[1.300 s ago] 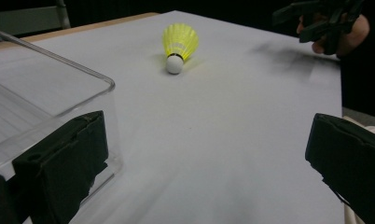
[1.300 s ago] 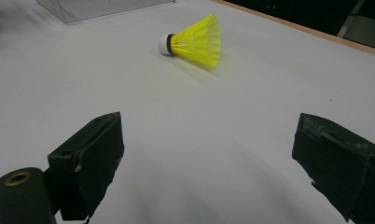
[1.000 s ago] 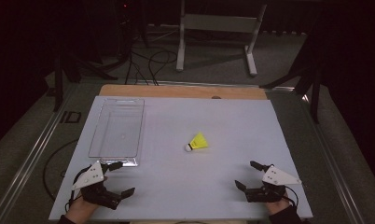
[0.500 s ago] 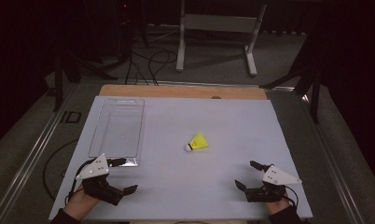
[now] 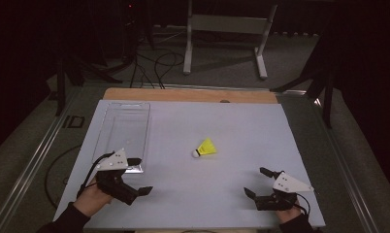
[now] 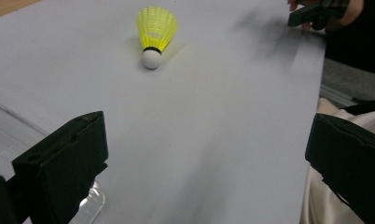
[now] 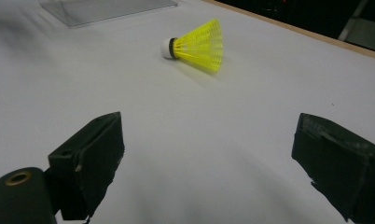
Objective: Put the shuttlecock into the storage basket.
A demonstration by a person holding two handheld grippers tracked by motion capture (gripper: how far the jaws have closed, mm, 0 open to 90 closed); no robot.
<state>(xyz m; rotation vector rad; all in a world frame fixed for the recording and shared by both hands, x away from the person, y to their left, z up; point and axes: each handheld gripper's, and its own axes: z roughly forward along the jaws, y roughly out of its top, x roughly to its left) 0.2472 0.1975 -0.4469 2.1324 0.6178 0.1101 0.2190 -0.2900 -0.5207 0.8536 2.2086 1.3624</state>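
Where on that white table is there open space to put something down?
Most of the table is bare: the whole right half past the shuttlecock, and the near strip between the left gripper and right gripper. The left side is crowded by the clear tray.

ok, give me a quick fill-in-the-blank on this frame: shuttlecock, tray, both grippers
1. The shuttlecock has a white tip and a skirt coloured ____.
2. The shuttlecock lies on its ____ on the white table, not standing upright.
3. The clear tray sits nearer the ____ gripper than the right gripper.
4. Both grippers have their jaws ____ and hold nothing.

Missing words: yellow; side; left; open
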